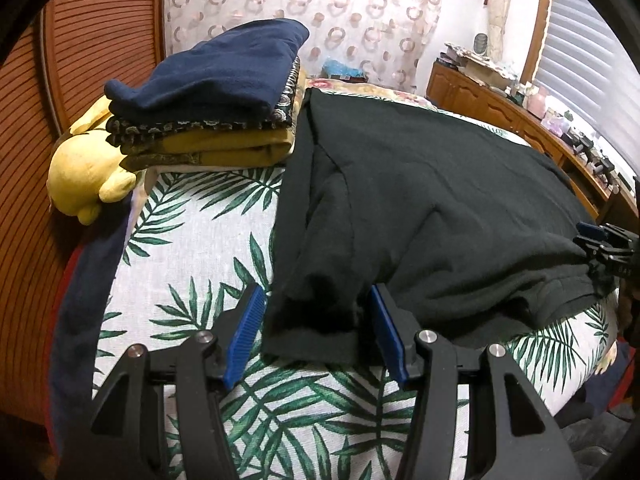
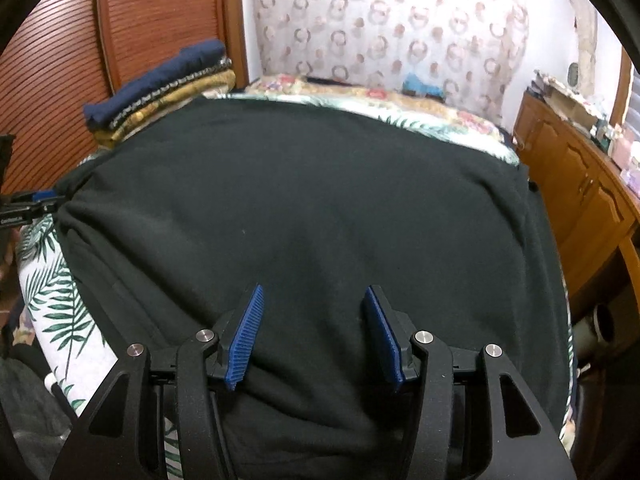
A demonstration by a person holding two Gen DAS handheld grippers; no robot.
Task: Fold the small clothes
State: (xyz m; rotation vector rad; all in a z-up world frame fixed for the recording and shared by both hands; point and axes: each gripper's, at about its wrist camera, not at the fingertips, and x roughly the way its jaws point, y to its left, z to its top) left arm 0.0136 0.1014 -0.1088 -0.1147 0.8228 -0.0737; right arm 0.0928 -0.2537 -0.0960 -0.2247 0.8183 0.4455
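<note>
The left hand-held gripper (image 1: 316, 332) was spread wide, its ribbed blue rubber pads (image 1: 245, 336) standing on either side of a sleeve cuff of the dark green, soft fleece garment (image 1: 420, 200); whether the pads touched the cloth could not be told. The garment lay spread flat across a bed covered by a white sheet printed with green palm leaves (image 1: 208, 248). The right hand-held gripper (image 2: 316, 334) was likewise spread wide, holding nothing, poised over the near edge of the garment (image 2: 304, 208) with its pads apart. At the bed's far left corner sat a stack of folded clothes (image 1: 208, 112): a navy fleece on top, patterned dark fabric and mustard cloth beneath. A yellow plush toy (image 1: 80, 176) lay beside the stack.
</note>
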